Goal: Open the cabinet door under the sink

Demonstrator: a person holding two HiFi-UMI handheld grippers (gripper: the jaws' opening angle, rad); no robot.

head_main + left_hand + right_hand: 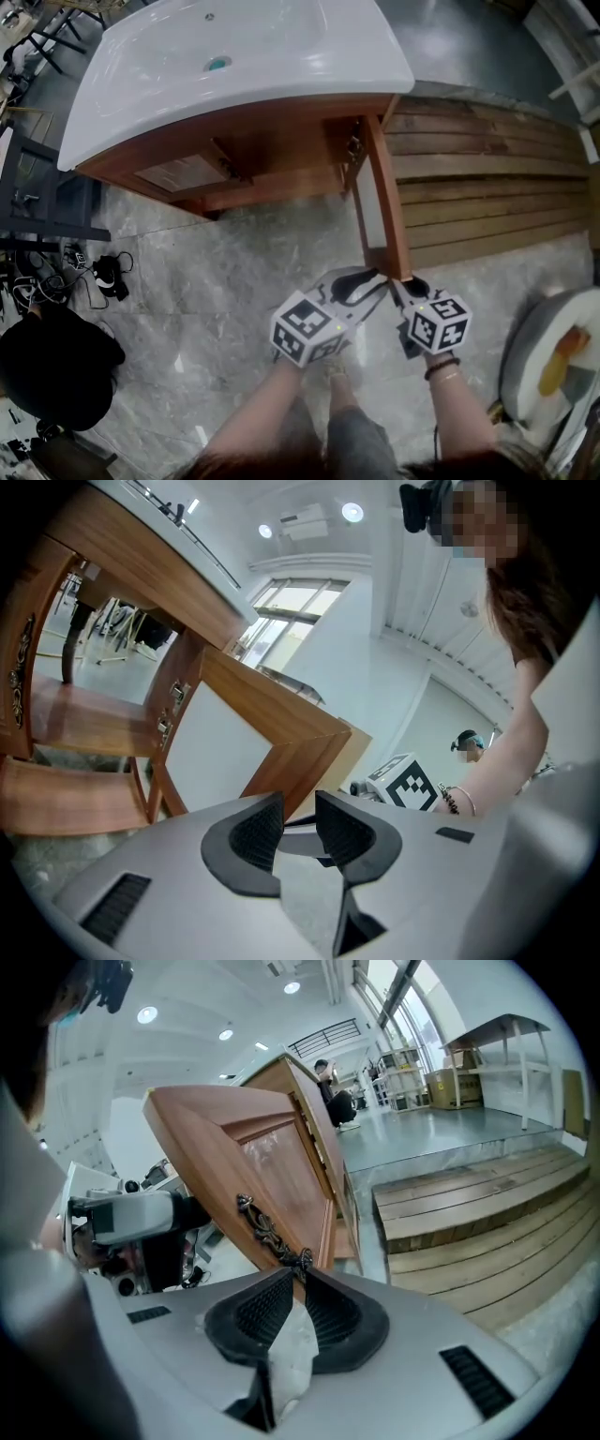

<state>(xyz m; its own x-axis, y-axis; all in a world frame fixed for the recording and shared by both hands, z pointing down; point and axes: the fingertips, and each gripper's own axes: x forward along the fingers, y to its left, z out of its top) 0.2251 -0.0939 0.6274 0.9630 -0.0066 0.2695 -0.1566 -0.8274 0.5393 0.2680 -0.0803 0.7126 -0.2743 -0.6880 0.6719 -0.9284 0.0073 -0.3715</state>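
Observation:
A white sink (234, 56) tops a brown wooden cabinet (272, 178). Its right door (386, 197) stands swung far out toward me. My right gripper (405, 289) is at the door's free edge on the outer face. In the right gripper view the dark ornate handle (267, 1232) runs down the door (272, 1157), and its lower end sits just at the tips of the right gripper (298, 1283). The jaws leave a narrow gap and do not visibly press on it. My left gripper (364, 279) is on the door's inner side (225, 752). The left gripper (300, 822) is open with nothing between its pads.
The cabinet's left door (187, 173) is closed. A stepped wooden plank platform (487, 178) lies right of the cabinet. A black frame (37, 197) and cables (103, 272) are at the left. A round grey-white object (553, 366) stands at the right on the marble floor.

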